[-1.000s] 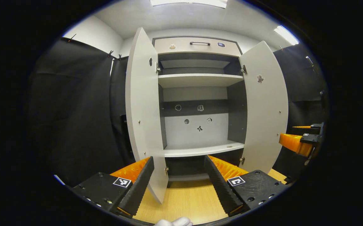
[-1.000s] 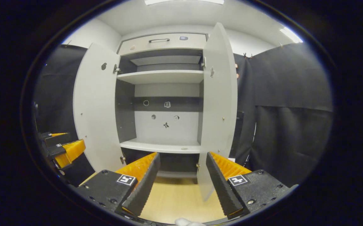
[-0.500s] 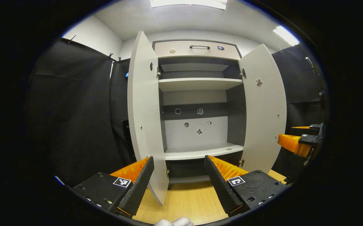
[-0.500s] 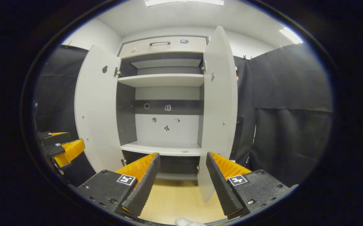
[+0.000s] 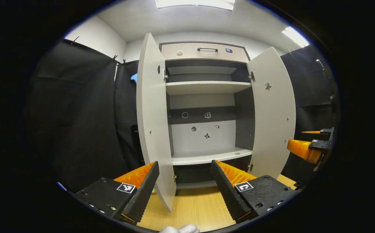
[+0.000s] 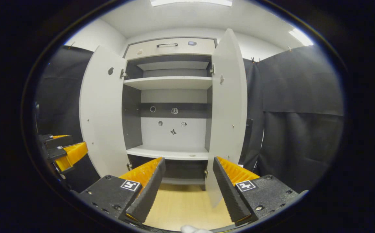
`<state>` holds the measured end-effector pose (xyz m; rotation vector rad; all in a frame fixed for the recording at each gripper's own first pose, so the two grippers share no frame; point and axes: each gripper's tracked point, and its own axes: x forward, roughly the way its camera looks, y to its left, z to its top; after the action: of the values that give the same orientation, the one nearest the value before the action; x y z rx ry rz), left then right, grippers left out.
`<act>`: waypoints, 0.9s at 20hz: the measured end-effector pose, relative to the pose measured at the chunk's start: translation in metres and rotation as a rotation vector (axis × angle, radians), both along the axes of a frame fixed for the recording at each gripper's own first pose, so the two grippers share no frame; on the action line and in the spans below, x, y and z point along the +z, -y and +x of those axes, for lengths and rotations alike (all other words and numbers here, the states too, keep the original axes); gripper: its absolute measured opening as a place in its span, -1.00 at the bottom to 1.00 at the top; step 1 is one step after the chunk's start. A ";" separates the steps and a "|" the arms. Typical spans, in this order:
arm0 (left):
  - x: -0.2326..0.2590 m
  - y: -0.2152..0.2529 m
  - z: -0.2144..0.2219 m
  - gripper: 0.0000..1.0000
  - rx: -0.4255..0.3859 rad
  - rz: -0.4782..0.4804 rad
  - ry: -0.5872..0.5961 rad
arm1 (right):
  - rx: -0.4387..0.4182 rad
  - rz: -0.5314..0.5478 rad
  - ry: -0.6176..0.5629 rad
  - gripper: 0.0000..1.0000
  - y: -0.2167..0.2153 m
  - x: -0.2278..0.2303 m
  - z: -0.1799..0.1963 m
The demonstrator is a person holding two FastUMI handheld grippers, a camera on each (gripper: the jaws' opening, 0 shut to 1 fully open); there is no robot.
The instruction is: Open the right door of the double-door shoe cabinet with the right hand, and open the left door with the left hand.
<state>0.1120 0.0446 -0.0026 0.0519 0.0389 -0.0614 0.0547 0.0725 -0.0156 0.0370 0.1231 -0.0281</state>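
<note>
The pale grey shoe cabinet (image 5: pixel 203 50) (image 6: pixel 171 47) stands with both doors swung out. In the left gripper view the left door (image 5: pixel 153 116) hangs edge-on just beyond my left gripper (image 5: pixel 184 176), which is open and holds nothing; the right door (image 5: pixel 273 113) is wide open. In the right gripper view the right door (image 6: pixel 228 110) stands edge-on just past my right gripper (image 6: pixel 187 174), also open and empty; the left door (image 6: pixel 101 110) is swung wide. Each gripper appears far off at the edge of the other's view: the right gripper (image 5: pixel 307 145), the left gripper (image 6: pixel 62 150).
Inside are white shelves (image 5: pixel 207 86) (image 6: pixel 169 82) and small stickers on the back panel (image 5: pixel 200 132). A drawer with a dark handle (image 5: pixel 207 49) sits on top. Light wooden floor (image 5: pixel 194 207) (image 6: pixel 181 207) lies below. Black cloth walls flank both sides.
Both grippers have drawn back a little from the cabinet, and both doors have swung slightly further open. Both grippers stay open.
</note>
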 end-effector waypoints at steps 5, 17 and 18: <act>0.000 -0.004 -0.006 0.91 -0.004 0.000 0.000 | -0.006 0.001 0.008 0.85 -0.005 0.002 -0.005; 0.003 -0.008 -0.010 0.91 -0.011 -0.004 0.017 | -0.013 -0.004 0.022 0.85 -0.014 0.006 -0.012; 0.004 -0.008 -0.011 0.91 -0.011 -0.005 0.019 | -0.014 -0.005 0.024 0.85 -0.014 0.006 -0.013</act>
<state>0.1014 0.0524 0.0011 0.0474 0.0194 -0.0717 0.0420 0.0870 -0.0092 0.0334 0.0986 -0.0416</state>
